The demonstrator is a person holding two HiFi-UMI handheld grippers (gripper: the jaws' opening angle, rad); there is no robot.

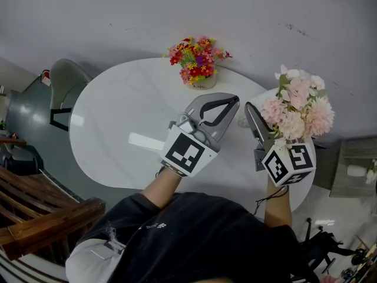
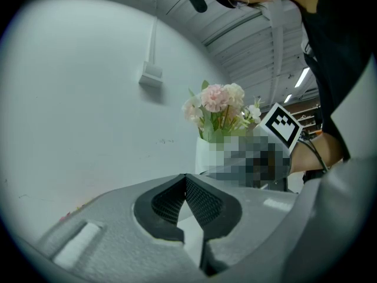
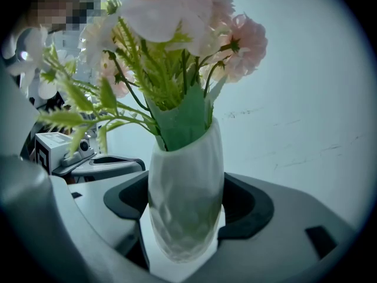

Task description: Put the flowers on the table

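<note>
White ribbed vase [image 3: 185, 181] of pink flowers [image 1: 297, 108] is clamped between the wide-spread jaws of the right gripper [image 3: 187, 217] at the table's [image 1: 118, 117] near right edge, kept upright, presumably to set down level. Left gripper [image 1: 231, 104], jaws closed on nothing, hovers over the table centre. 1 red bouquet [image 1: 197, 63] stands at the table's far edge.

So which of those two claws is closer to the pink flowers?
The right. The right gripper is clamped on the white vase holding the pink flowers. The left gripper, shut and empty, sits beside them to the left, not touching.
</note>
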